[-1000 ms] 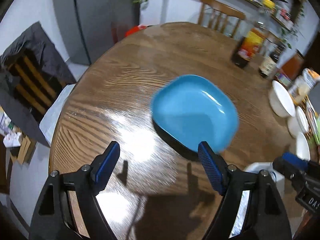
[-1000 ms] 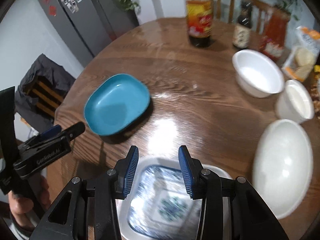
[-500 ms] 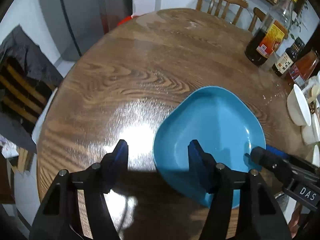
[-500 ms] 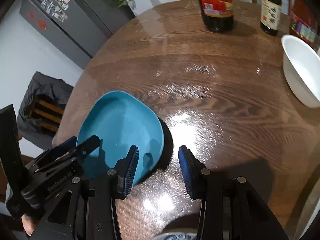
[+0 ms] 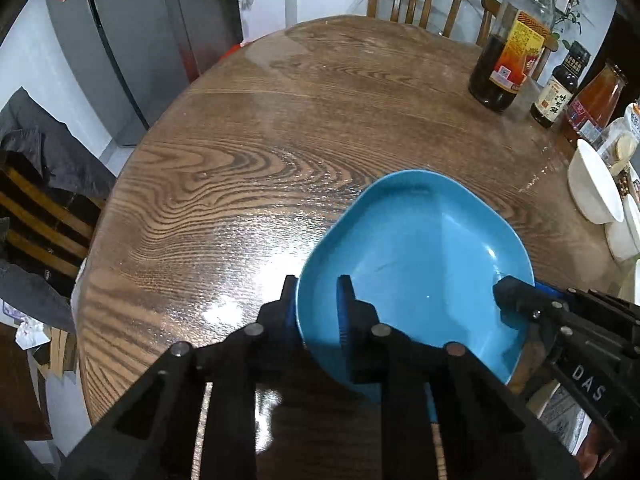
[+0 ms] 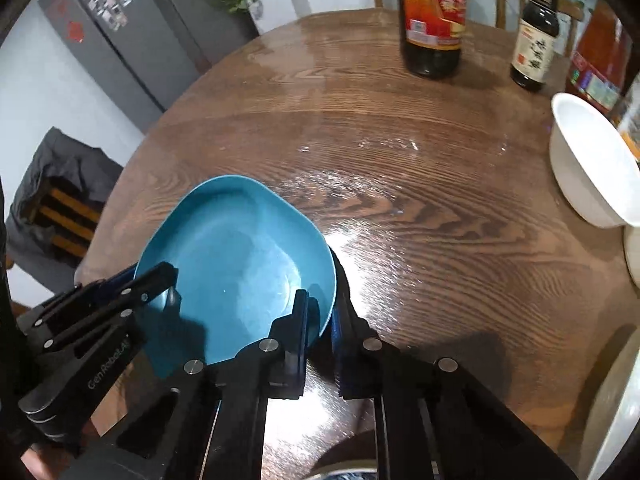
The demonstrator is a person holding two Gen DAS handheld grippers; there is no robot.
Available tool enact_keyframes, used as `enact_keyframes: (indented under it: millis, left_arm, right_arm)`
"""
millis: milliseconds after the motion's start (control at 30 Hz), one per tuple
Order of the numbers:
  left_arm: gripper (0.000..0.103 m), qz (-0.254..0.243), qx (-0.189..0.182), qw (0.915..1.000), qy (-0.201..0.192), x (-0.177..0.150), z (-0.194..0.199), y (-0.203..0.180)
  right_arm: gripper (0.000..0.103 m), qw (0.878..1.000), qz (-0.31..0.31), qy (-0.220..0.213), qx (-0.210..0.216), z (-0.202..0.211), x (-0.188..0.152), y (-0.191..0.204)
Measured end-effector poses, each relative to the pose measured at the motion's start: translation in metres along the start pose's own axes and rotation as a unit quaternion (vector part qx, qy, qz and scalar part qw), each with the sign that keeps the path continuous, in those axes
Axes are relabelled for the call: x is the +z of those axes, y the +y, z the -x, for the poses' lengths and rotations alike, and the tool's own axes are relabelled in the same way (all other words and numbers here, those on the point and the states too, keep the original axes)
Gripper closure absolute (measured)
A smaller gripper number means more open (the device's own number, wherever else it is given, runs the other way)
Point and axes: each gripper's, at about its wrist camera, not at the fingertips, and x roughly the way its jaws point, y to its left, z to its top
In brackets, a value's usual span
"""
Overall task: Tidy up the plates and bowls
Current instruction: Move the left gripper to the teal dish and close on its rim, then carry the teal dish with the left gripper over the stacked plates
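Note:
A blue squarish plate (image 5: pixel 420 264) (image 6: pixel 236 256) lies on the round wooden table (image 5: pixel 280 140). My left gripper (image 5: pixel 316 300) straddles the plate's left rim, one finger outside and one inside; its jaws are closing and pinch the rim. The right gripper (image 6: pixel 322 316) has its jaws closing on the opposite rim, which shows pinched between the pads. Each gripper appears in the other's view: the right gripper (image 5: pixel 520 290) at the plate's right edge, the left gripper (image 6: pixel 148 280) at its left edge.
A white bowl (image 5: pixel 592 188) (image 6: pixel 592 168) and other white dishes stand at the right. Behind them are a large dark sauce bottle (image 5: pixel 508 52) (image 6: pixel 432 20), a small one (image 6: pixel 534 44) and an orange bottle. A cloth-draped chair (image 5: pixel 36 168) stands off the table's left edge.
Both grippers came down onto the blue plate from either side. Their jaws, wide apart before, have narrowed onto its opposite rims. The patterned plate has slipped out of the right wrist view.

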Motion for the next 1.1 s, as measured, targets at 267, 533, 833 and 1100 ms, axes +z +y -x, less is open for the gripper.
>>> enact_keyframes:
  millis: [267, 533, 833, 1100]
  left_arm:
    - [0.089, 0.0, -0.004, 0.9999, -0.014, -0.012, 0.021, -0.022]
    - [0.089, -0.011, -0.028, 0.9984, -0.049, -0.023, 0.066, -0.054]
    - [0.089, -0.031, -0.039, 0.9977, -0.046, -0.057, 0.091, -0.097]
    - [0.089, -0.032, -0.041, 0.9984, -0.019, -0.097, 0.099, -0.123]
  right_arm:
    - [0.094, 0.999, -0.004, -0.037, -0.022, 0.032, -0.008, -0.011]
    - [0.094, 0.996, -0.013, -0.083, -0.017, 0.094, -0.027, -0.032]
    - [0.094, 0.996, -0.012, -0.083, -0.023, 0.133, -0.063, -0.06]
    - [0.094, 0.998, -0.003, -0.054, -0.014, 0.141, -0.1, -0.084]
